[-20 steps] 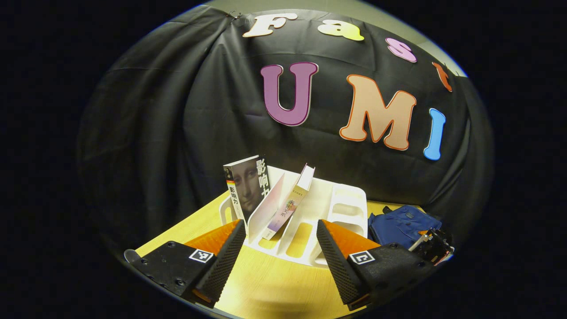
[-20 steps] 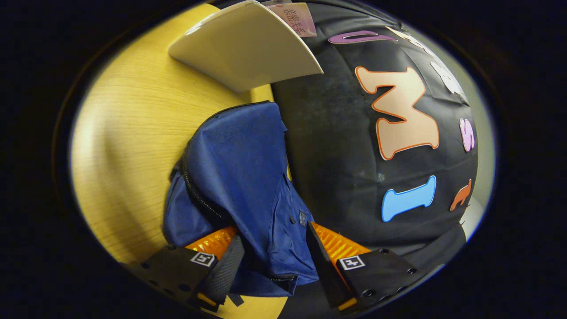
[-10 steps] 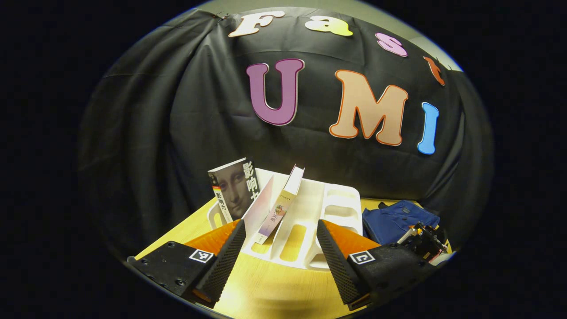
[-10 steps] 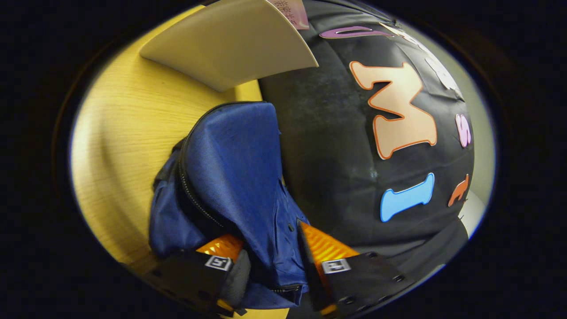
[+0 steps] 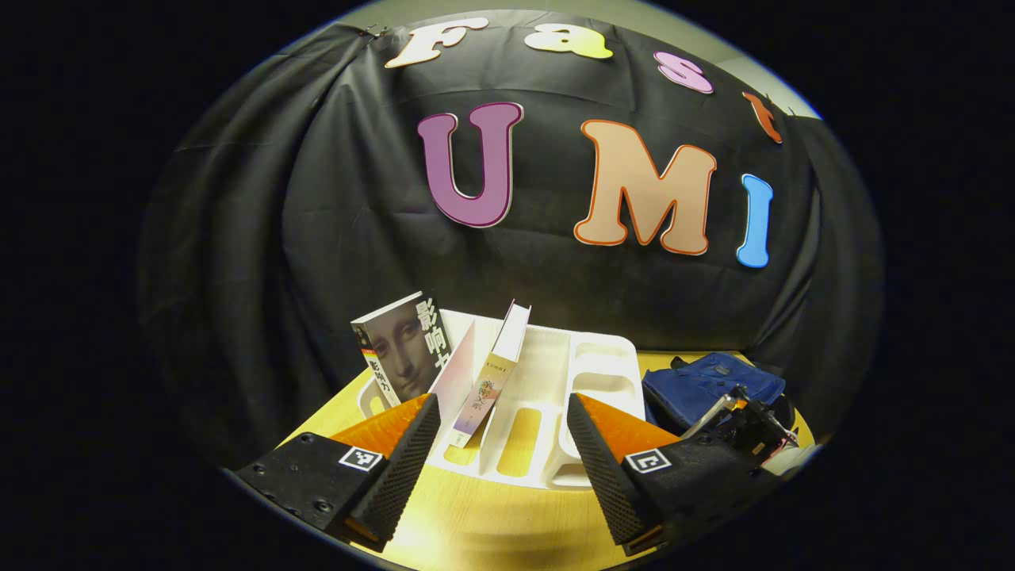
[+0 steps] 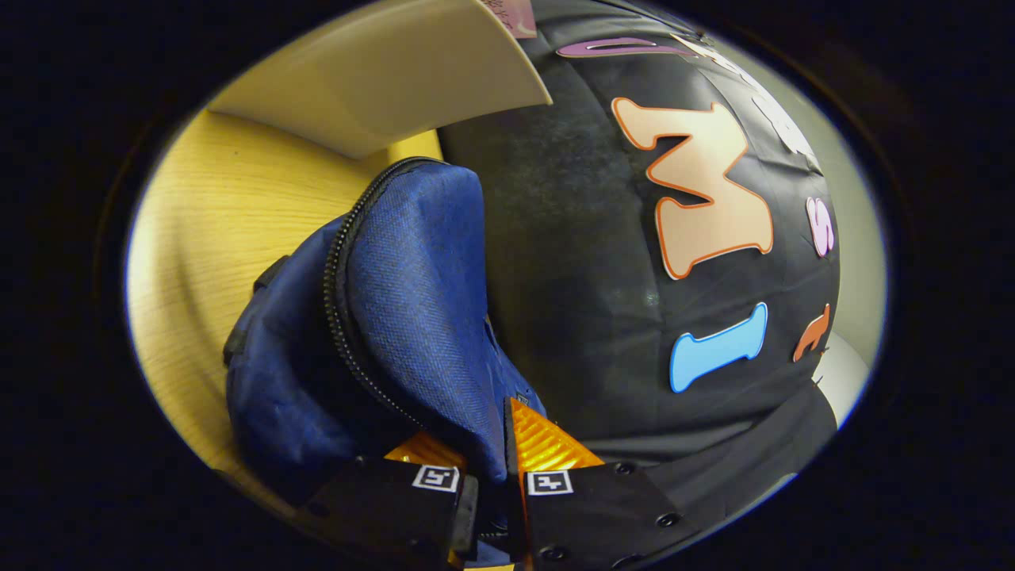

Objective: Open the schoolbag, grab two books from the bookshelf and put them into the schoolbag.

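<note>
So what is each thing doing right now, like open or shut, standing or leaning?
Left gripper: open, holding nothing, facing the bookshelf.
Right gripper: shut on the schoolbag's flap.
Schoolbag: zip open, flap lifted.
Face-cover book: standing in the bookshelf, tilted.
Pale book: in the next slot, leaning.
Bookshelf: on the table, right-hand slots bare.

- We see a wooden table (image 5: 484, 527) with a pale yellow grain; it also shows in the right gripper view.
- We see a black cloth wall (image 5: 333, 206) hanging in folds behind the table.
</note>
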`<state>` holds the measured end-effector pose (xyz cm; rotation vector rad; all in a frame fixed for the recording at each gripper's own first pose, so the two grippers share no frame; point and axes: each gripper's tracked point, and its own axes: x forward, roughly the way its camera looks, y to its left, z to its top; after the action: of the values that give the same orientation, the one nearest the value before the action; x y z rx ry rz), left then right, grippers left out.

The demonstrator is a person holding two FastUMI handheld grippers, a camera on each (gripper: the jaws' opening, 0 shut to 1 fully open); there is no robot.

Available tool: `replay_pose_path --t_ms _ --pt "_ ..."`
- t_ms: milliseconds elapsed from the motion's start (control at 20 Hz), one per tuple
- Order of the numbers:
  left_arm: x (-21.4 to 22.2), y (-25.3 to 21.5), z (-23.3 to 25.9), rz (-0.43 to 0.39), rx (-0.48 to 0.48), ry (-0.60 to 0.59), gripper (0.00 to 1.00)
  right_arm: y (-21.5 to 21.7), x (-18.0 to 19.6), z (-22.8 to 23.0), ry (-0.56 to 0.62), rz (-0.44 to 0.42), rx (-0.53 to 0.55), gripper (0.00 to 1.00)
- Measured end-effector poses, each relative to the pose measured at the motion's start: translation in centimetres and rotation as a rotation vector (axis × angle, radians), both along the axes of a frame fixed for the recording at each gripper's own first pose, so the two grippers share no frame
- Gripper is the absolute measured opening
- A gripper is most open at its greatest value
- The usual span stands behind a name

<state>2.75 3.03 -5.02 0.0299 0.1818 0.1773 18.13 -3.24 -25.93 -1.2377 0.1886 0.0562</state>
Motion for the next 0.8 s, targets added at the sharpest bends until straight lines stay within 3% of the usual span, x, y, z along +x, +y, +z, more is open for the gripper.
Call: replay_pose_path --t_ms 300,600,800 --pt "2.3 1.0 1.0 -0.007 0.003 0.030 0.95 -0.9 0.0 2.8 -0.033 -0.040 0.035 0.17" --pt "6.1 0.3 3.0 -0.089 -0.032 0.079 0.95 -2.0 -0.7 4.7 -0.032 -0.076 0.081 0.18" --pt "8.9 0.3 4.6 -0.138 0.011 0.106 0.95 -2.4 -2.0 6.1 -0.030 -0.088 0.115 0.18"
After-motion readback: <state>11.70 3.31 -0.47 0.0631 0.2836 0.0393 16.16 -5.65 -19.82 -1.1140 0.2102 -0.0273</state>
